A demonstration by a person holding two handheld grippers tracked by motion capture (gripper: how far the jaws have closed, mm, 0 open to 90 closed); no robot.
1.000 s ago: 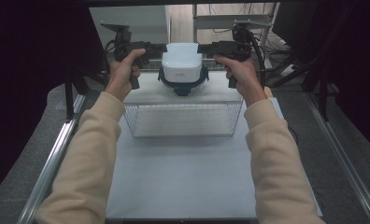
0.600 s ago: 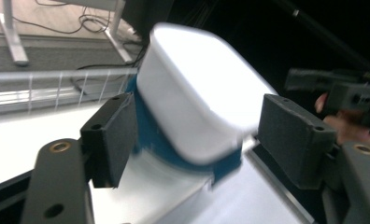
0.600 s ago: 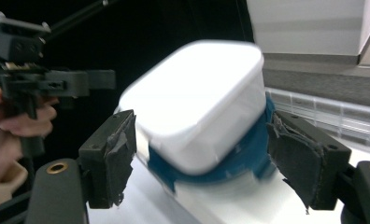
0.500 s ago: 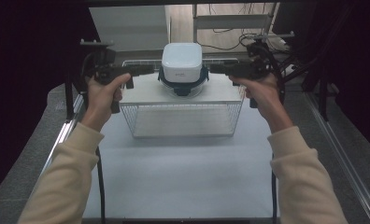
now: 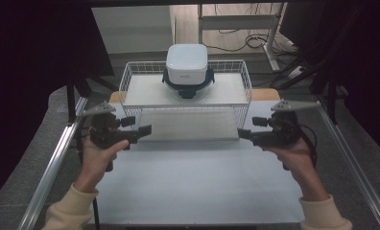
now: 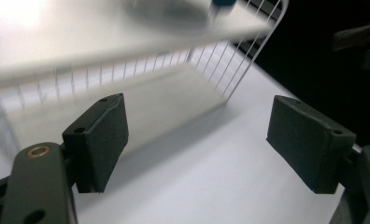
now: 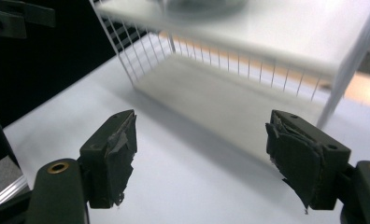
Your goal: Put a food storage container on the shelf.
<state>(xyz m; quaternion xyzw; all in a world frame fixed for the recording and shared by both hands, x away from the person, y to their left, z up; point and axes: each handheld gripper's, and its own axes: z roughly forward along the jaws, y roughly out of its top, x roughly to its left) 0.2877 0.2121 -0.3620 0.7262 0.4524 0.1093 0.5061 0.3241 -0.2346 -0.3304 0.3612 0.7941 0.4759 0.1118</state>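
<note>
White counter (image 5: 193,187) carries a white wire basket shelf (image 5: 185,91) with a white and dark-blue lidded appliance (image 5: 186,69) on top at 12 o'clock, equally far from the left hand-held gripper (image 5: 147,130) and right hand-held gripper (image 5: 241,134), both wide open and empty.

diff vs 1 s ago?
Both grippers, left and right, let go of the container and pulled back toward the person, spreading apart; both are now open and empty over the table. The container stayed on the wire rack.
</note>
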